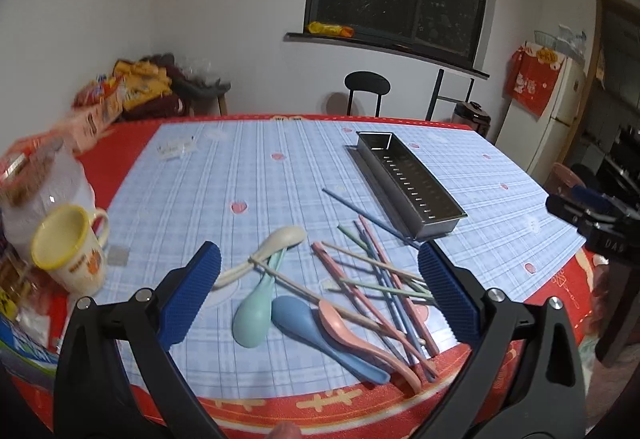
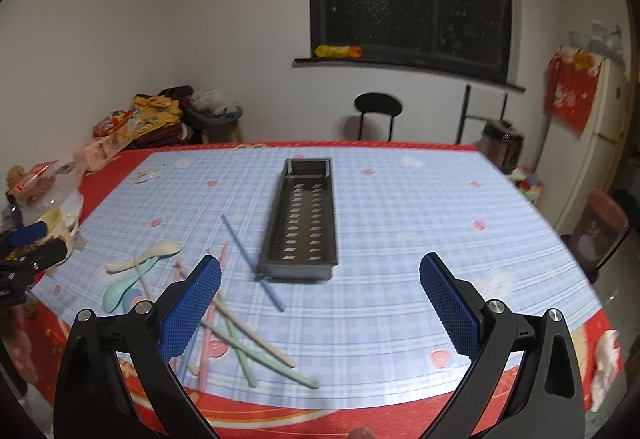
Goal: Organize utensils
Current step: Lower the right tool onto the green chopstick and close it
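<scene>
Near the table's front edge lies a loose heap of utensils: a cream spoon [image 1: 276,243], a mint spoon [image 1: 256,309], a blue spoon [image 1: 304,323], a pink spoon [image 1: 352,335] and several pastel chopsticks [image 1: 384,279]. A perforated steel tray [image 1: 412,183] [image 2: 300,223] sits empty beyond them. One blue chopstick [image 2: 252,259] leans against the tray's near end. My left gripper [image 1: 320,267] hovers open over the heap, holding nothing. My right gripper [image 2: 320,279] hangs open in front of the tray, with the chopsticks [image 2: 248,343] at its left finger.
A yellow-rimmed mug [image 1: 68,251] and food packets [image 1: 36,175] crowd the table's left edge. The checked blue tablecloth [image 2: 400,239] lies over a red one. A black chair [image 1: 366,87] stands behind the table, and a fridge [image 1: 560,111] stands at the right.
</scene>
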